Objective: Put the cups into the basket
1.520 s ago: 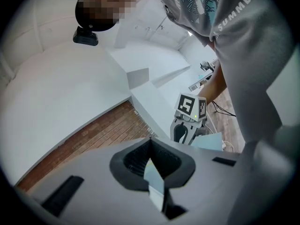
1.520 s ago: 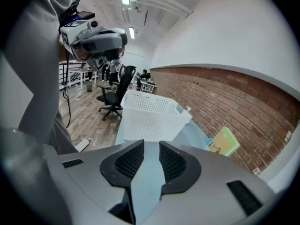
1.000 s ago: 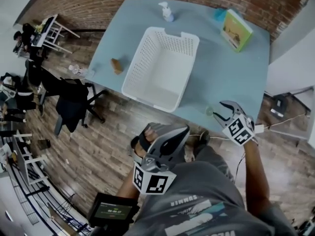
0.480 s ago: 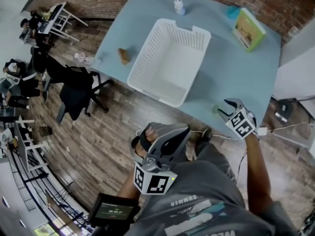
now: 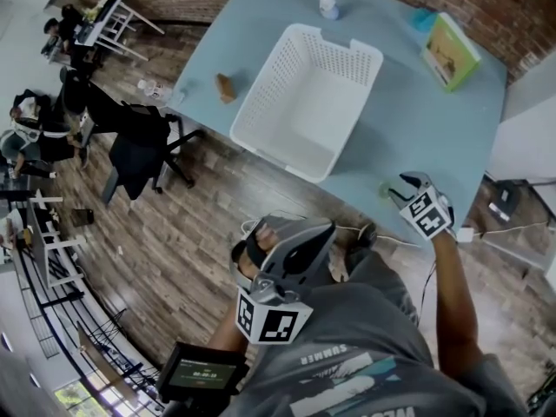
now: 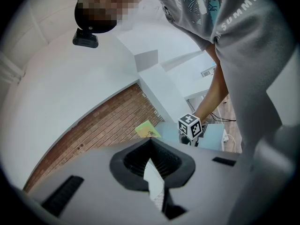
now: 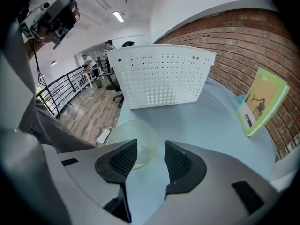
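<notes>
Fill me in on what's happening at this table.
A person holds a gripper in each hand. The right gripper is at the near edge of the table, jaws apart, with a clear cup just ahead of them and a little to their left, not yet gripped. The left gripper hangs low by the person's lap, shut and empty. The white basket stands on the table with nothing showing in it.

**Head view.** The cup [image 5: 383, 189] is a faint, small disc at the table's [image 5: 417, 120] near edge, partly covered by the right gripper [image 5: 401, 187]. The brown object [image 5: 226, 87] at far left is too small to identify.

**Right gripper view.** The cup's near side is hidden behind the left jaw. The basket's [image 7: 161, 74] near wall hides its interior.

**Left gripper view.** The left gripper's [image 6: 151, 170] body covers most of the table.
</notes>
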`<action>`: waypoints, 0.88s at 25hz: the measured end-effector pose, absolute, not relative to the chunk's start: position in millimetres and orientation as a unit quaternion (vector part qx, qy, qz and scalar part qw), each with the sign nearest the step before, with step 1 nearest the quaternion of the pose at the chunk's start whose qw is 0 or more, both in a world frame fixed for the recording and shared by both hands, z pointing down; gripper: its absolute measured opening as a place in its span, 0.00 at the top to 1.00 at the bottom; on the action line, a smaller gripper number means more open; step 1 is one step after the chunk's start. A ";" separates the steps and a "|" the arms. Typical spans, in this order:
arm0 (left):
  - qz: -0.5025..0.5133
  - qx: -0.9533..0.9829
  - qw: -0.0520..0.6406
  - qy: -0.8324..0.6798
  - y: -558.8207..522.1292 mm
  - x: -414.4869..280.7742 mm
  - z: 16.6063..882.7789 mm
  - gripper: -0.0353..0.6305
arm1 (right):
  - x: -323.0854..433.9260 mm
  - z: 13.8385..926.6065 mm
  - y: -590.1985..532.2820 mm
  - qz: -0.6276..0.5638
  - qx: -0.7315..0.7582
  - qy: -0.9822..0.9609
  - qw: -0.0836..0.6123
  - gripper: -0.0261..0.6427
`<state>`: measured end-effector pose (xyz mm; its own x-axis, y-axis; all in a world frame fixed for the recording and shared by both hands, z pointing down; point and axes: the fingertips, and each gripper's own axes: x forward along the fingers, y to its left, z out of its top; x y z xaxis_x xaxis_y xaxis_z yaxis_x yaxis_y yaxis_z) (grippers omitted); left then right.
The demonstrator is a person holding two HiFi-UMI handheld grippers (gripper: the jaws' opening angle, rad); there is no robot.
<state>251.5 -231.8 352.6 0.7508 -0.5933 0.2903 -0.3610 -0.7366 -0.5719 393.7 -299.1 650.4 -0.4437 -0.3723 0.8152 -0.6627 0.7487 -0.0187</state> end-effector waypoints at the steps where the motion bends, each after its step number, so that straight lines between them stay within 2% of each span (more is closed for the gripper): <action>1: -0.234 -0.902 0.248 0.266 -231.1 251.6 352.8 0.95 | 394.5 651.9 -299.2 0.173 0.312 -0.831 0.427 0.68; 11: -0.238 -0.898 0.245 0.278 -224.4 256.6 355.1 0.95 | 393.2 657.6 -299.3 0.184 0.311 -0.829 0.427 0.69; 12: -0.238 -0.898 0.245 0.279 -224.0 256.9 355.1 0.95 | 393.0 657.2 -299.4 0.183 0.312 -0.829 0.427 0.73; 13: -0.239 -0.897 0.245 0.279 -223.8 257.1 355.0 0.95 | 393.0 656.6 -299.5 0.182 0.312 -0.828 0.429 0.86; 14: -0.240 -0.897 0.245 0.279 -223.7 257.4 355.0 0.95 | 392.9 656.2 -299.2 0.179 0.311 -0.828 0.430 0.91; 22: -0.237 -0.899 0.246 0.276 -227.5 263.6 354.1 0.95 | 395.6 647.7 -295.6 0.177 0.313 -0.832 0.422 0.91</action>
